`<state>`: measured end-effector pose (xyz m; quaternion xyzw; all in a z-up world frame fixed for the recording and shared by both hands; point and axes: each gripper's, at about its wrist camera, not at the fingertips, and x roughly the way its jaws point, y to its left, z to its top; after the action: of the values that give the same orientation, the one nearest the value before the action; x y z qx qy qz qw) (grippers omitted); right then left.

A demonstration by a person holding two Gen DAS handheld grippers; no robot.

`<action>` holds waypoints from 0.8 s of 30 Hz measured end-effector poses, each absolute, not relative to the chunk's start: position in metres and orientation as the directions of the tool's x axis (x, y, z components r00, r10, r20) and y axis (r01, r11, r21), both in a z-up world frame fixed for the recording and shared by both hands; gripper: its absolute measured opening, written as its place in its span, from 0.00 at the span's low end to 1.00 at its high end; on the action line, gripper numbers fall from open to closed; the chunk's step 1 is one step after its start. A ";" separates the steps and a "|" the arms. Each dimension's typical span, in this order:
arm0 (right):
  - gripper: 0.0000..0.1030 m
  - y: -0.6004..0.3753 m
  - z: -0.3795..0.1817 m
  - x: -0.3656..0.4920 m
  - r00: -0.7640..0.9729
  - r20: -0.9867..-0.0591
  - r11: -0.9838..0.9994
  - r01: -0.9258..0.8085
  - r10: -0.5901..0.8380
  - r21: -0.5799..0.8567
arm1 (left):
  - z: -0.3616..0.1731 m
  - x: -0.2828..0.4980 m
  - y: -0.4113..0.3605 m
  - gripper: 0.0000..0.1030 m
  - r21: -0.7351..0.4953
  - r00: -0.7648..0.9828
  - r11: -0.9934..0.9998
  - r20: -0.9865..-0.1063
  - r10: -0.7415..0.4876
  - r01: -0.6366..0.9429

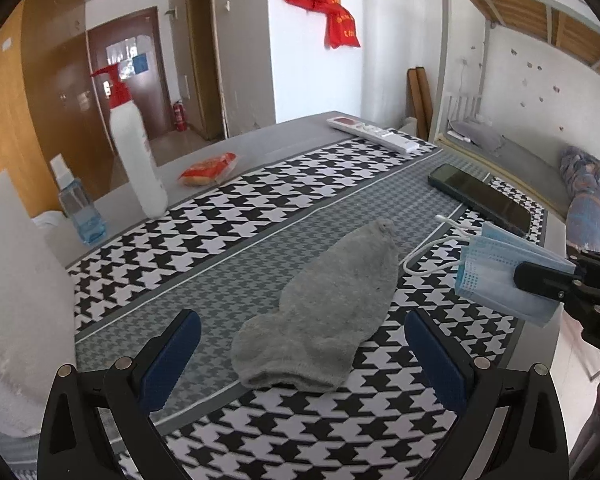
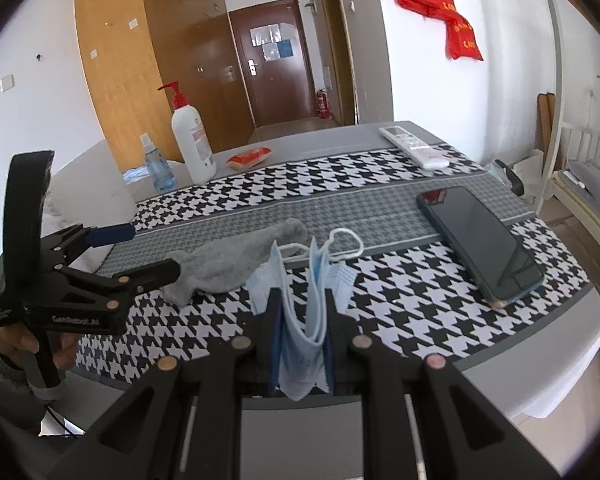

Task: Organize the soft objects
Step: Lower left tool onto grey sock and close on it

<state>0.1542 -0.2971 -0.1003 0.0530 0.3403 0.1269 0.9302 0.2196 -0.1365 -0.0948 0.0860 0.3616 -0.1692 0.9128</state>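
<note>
Lying flat on the houndstooth cloth [image 1: 260, 184], the grey sock [image 1: 324, 312] runs diagonally, cuff toward the left gripper [image 1: 302, 344], toe toward the phone [image 1: 480, 196]. That gripper's jaws gape wide around the cuff. The right gripper [image 2: 302, 312] pinches a folded blue mask [image 2: 304, 320], loops pointing forward.

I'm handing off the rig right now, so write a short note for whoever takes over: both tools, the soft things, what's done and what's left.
Right tool: shut on the folded pale blue face mask, lifted off the houndstooth cloth.
Left tool: open, empty, fingers either side of the flat grey sock.
Done: mask picked up.
Left: grip the sock, then put both soft items away.
</note>
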 end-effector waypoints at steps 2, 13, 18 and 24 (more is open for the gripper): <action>0.20 -0.297 -0.101 0.152 0.734 -0.622 0.962 -0.198 0.274 0.189 | -0.099 0.225 -0.140 0.99 0.038 0.673 0.922 -0.695 -0.254 0.386; 0.20 -0.307 -0.109 0.155 0.727 -0.635 0.965 -0.171 0.260 0.199 | -0.116 0.243 -0.151 0.99 0.054 0.648 0.912 -0.721 -0.246 0.406; 0.20 -0.307 -0.111 0.154 0.725 -0.640 0.966 -0.166 0.255 0.196 | -0.124 0.249 -0.154 0.92 0.047 0.620 0.907 -0.744 -0.248 0.419; 0.20 -0.307 -0.112 0.153 0.724 -0.641 0.966 -0.165 0.256 0.199 | -0.132 0.256 -0.158 0.81 0.039 0.588 0.904 -0.771 -0.243 0.426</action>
<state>0.1528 -0.3071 -0.1117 0.0641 0.3537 0.1135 0.9262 0.2565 -0.1581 -0.1316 0.1106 0.4126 -0.1893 0.8841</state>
